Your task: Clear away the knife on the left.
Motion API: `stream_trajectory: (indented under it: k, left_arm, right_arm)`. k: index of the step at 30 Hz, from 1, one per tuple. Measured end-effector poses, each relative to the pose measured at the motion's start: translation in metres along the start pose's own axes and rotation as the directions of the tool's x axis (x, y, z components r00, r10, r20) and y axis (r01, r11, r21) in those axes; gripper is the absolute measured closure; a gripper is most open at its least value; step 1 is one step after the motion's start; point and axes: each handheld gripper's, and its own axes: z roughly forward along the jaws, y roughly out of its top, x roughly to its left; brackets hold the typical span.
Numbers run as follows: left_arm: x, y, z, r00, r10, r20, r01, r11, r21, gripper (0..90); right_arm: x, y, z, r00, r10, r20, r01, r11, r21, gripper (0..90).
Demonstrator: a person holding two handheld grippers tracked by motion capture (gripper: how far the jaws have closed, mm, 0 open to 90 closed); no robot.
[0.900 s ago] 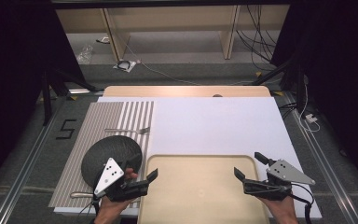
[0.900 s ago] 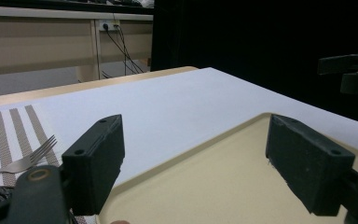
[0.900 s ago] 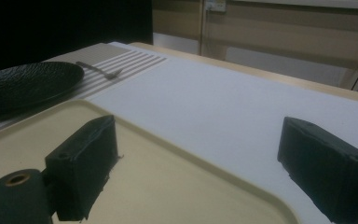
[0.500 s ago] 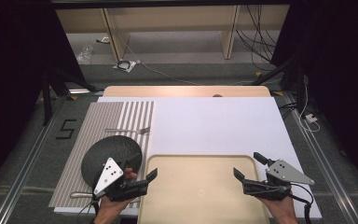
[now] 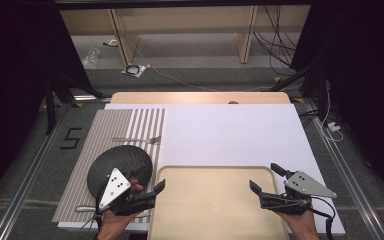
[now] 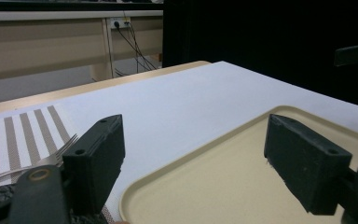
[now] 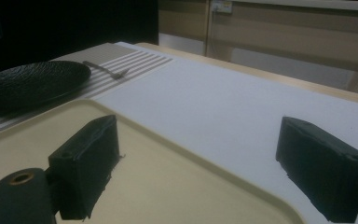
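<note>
Dim room beyond, with pale wooden shelving and loose cables on the grey floor behind the table (image 5: 200, 97). On top, a white sheet (image 5: 230, 135) over most of the surface, and a striped placemat (image 5: 115, 131) along its left edge.

On the mat, a dark round plate (image 5: 117, 165), and just past its far rim a fork (image 5: 132, 140) lying crosswise: long axis running left to right, tines toward the right and the white sheet. Seen also in the left gripper view, tines (image 6: 63, 144) peeking out beside the near jaw. Low on the mat, near the front edge, another piece of cutlery, probably a spoon (image 5: 82, 208), too small and half hidden to name for sure.

At the near centre, a beige tray (image 5: 215, 175), long sides across the table, nothing lying in it.

Left gripper (image 5: 152, 182), held in a hand (image 5: 115, 220) at the tray's left rim, partly above the plate's near edge, jaws spread wide, nothing between them, pointing right and forward. Right gripper (image 5: 265, 177), at the tray's right rim, jaws likewise parted and empty, pointing left and forward across the tray.
</note>
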Motion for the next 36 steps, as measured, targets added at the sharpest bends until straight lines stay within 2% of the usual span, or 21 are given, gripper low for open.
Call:
stream_trajectory:
  k: [4,13,15,19,20,21,23,25,26,27,29,31,32,33,34,36]
  left_arm:
    - [0.005,0.002,0.001,0.9995,-0.030,0.006,0.029,0.9989,0.036,20.0]
    - [0.017,0.013,-0.006,0.9992,-0.037,0.013,0.035,0.9935,0.109,20.1]
    - [0.019,0.014,-0.007,0.9993,-0.035,0.015,0.033,0.9916,0.125,20.1]
    - [0.020,0.014,-0.009,0.9997,-0.003,0.022,-0.001,0.9824,0.187,20.1]
    - [0.020,0.014,-0.009,0.9997,-0.003,0.022,-0.001,0.9824,0.187,20.1]
    - [0.021,0.014,-0.010,0.9997,0.009,0.024,-0.014,0.9762,0.216,20.1]
    - [0.021,0.014,-0.010,0.9996,0.012,0.024,-0.017,0.9743,0.224,20.1]
    - [0.024,0.014,-0.013,0.9995,0.020,0.023,-0.026,0.9659,0.258,20.1]
    - [0.024,0.014,-0.013,0.9995,0.020,0.023,-0.026,0.9659,0.258,20.3]
    - [0.026,0.014,-0.015,0.9992,0.035,0.019,-0.039,0.9565,0.289,20.8]
    - [0.027,0.014,-0.016,0.9978,0.064,0.015,-0.065,0.9451,0.320,21.1]
    - [0.029,0.014,-0.017,0.9974,0.070,0.017,-0.072,0.9357,0.345,21.2]
    - [0.029,0.014,-0.017,0.9974,0.070,0.017,-0.072,0.9357,0.345,21.2]
    - [0.031,0.014,-0.018,0.9966,0.081,0.015,-0.081,0.9273,0.365,21.2]
    - [0.032,0.013,-0.018,0.9963,0.085,0.012,-0.084,0.9240,0.373,21.2]
    - [0.033,0.013,-0.019,0.9962,0.086,0.012,-0.084,0.9210,0.380,21.3]
  right_arm:
    - [0.001,0.000,0.001,1.0000,-0.002,-0.007,0.002,1.000,-0.001,14.1]
    - [0.000,0.001,0.000,0.9999,0.003,-0.011,-0.003,1.000,-0.004,14.2]
    - [0.000,0.001,0.000,1.0000,0.004,-0.009,-0.004,1.000,-0.005,14.2]
    - [0.000,0.002,-0.001,1.0000,0.004,-0.007,-0.004,1.000,-0.008,14.2]
    - [-0.001,0.002,-0.001,1.0000,0.006,-0.008,-0.006,1.000,-0.009,14.2]
    - [-0.001,0.002,-0.001,0.9999,0.007,-0.007,-0.007,1.000,-0.008,14.2]
    - [-0.001,0.002,-0.001,1.0000,0.006,-0.007,-0.006,1.000,-0.010,14.2]
    - [-0.001,0.003,-0.002,0.9999,0.008,-0.007,-0.008,1.000,-0.010,14.3]
    - [-0.001,0.003,-0.001,0.9999,0.008,-0.007,-0.008,1.000,-0.010,14.3]
    - [-0.001,0.003,-0.002,0.9999,0.009,-0.007,-0.009,1.000,-0.011,14.3]
    - [-0.001,0.003,-0.002,0.9999,0.010,-0.007,-0.010,1.000,-0.011,14.3]
    - [-0.001,0.003,-0.002,0.9999,0.013,-0.010,-0.013,1.000,-0.011,14.3]
    - [-0.001,0.003,-0.002,0.9999,0.013,-0.010,-0.014,1.000,-0.012,14.3]
    - [-0.001,0.003,-0.002,0.9999,0.013,-0.011,-0.013,1.000,-0.012,14.3]
    - [-0.001,0.003,-0.002,0.9999,0.013,-0.010,-0.013,1.000,-0.012,14.3]
    - [-0.001,0.003,-0.001,0.9998,0.014,-0.011,-0.014,1.000,-0.011,14.3]
